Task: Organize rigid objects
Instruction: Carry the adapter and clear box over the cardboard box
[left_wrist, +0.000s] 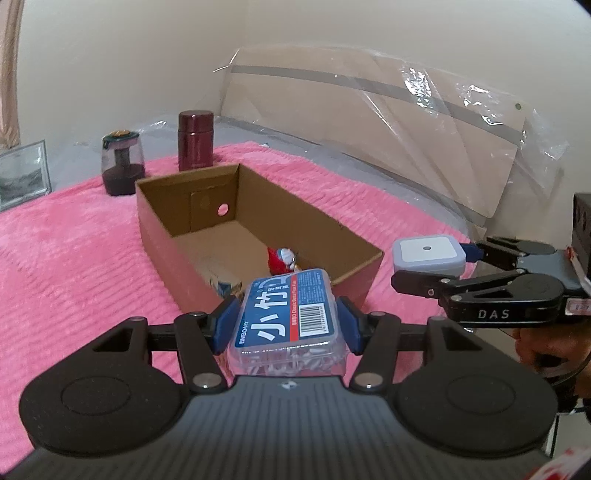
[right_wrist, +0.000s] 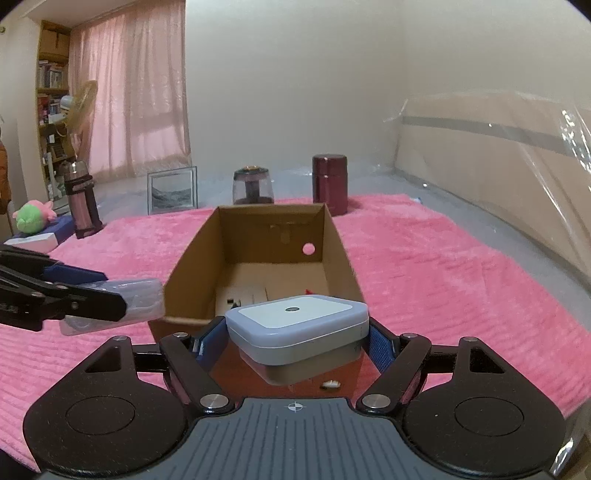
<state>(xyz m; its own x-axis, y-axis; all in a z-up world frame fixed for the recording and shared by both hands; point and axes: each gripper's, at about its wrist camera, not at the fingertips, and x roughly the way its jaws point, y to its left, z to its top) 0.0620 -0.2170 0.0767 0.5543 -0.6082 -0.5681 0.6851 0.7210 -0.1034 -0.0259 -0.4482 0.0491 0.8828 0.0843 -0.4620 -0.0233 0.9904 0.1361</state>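
Clear floss-pick box (left_wrist: 286, 325) clamped in left gripper (left_wrist: 288, 319) fingers, square lidded container (right_wrist: 299, 332) in right gripper (right_wrist: 295, 338), both short of cardboard box (left_wrist: 173, 192) at twelve o'clock (a figurine (left_wrist: 282, 260) already inside). Dropping in both still left.

Both wrist views look forward and slightly down along their fingers, close over the bed (left_wrist: 74, 236), sharing the box (left_wrist: 258, 236) (right_wrist: 258, 236).
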